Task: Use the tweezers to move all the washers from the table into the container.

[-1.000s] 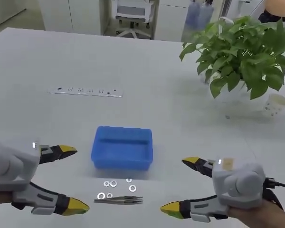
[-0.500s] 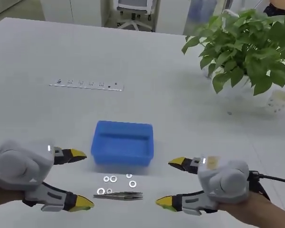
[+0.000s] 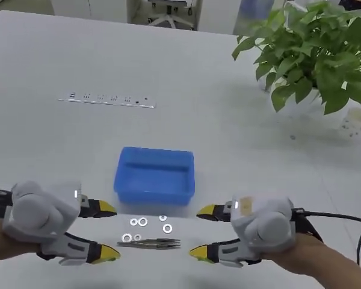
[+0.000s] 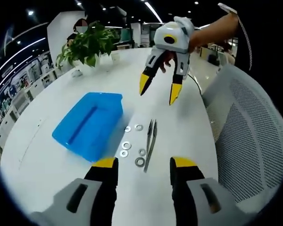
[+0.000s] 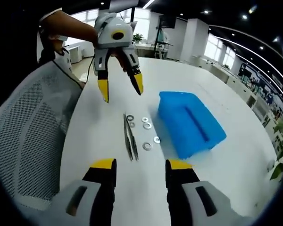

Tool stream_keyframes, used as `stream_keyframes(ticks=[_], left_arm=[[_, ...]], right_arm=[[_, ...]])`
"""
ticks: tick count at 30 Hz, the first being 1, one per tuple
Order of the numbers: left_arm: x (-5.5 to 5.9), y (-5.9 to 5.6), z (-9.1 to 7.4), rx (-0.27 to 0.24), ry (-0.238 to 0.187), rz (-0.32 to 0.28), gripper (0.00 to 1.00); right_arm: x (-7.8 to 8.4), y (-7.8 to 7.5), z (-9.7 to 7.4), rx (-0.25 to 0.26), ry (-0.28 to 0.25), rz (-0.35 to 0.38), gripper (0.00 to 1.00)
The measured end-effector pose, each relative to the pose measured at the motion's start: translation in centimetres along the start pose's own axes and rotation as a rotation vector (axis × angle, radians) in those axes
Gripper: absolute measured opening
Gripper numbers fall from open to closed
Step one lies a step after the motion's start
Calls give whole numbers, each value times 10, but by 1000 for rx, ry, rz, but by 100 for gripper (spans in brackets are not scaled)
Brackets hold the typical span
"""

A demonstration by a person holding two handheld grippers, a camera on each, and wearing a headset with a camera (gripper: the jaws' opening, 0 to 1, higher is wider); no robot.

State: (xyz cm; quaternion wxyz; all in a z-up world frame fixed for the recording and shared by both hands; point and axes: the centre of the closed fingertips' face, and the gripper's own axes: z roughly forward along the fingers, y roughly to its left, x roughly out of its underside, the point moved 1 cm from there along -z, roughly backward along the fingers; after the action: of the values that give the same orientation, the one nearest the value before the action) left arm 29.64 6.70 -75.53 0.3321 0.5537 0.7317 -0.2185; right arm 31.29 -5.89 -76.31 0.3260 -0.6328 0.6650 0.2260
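The tweezers [image 3: 149, 243] lie flat on the table [image 3: 228, 150], just in front of the loose washers [image 3: 143, 222], and the blue container [image 3: 153, 197] stands just behind the washers. The left gripper [image 3: 112, 232] and the right gripper [image 3: 198, 232] hang low on either side of the tweezers. Each one has its jaws spread wide and holds nothing.

We judge that the step in hand is to pick up the tweezers. To do it well, we should come down on the middle of the tweezers with the jaws across the two thin arms. We should close gently, so that the tool does not slide into the washers or spin away. A grip nearer the joined end would leave the tips free to work.

The long axis of the tweezers runs left to right in the head view, parallel to the near wall of the container. The arms seem to spread toward the right gripper, so the tips probably point there, but it is too fine for us to be sure.
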Motion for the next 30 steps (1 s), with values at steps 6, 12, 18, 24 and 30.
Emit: stream_keyframes(ticks=[6, 12, 18, 24, 30], left_arm=[[7, 1, 8, 11, 31, 22, 39], [12, 1, 17, 30, 61, 36, 31], [17, 2, 23, 45, 83, 43, 24], [23, 2, 27, 61, 112, 49, 20], [29, 0, 30, 84, 140, 55, 16]], right_arm=[[-1, 5, 11, -36, 17, -27, 37], [-1, 8, 21, -64, 29, -46, 31], [-2, 10, 30, -84, 42, -60, 26], [-2, 13, 39, -109, 52, -60, 22], [-1, 14, 47, -117, 69, -66, 18]])
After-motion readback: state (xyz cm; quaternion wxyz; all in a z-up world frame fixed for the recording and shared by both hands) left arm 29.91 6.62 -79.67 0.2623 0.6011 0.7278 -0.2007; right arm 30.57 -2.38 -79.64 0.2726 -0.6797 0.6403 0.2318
